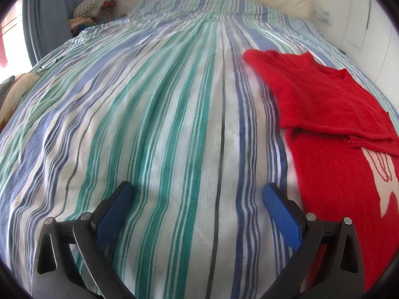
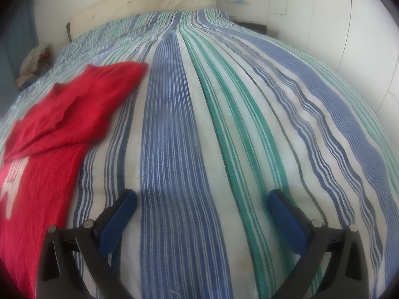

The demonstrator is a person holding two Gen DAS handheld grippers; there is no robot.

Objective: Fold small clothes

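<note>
A small red sweater with a white motif lies flat on the striped bedspread, both sleeves folded in over its chest. In the left wrist view it is at the right; in the right wrist view the sweater is at the left. My left gripper is open and empty, low over the bedspread just left of the sweater's side edge. My right gripper is open and empty over the bedspread, right of the sweater.
A cream padded headboard stands at the far end of the bed. A pile of clothes sits beside the bed at the far left near a blue curtain. White wardrobe doors run along the right side.
</note>
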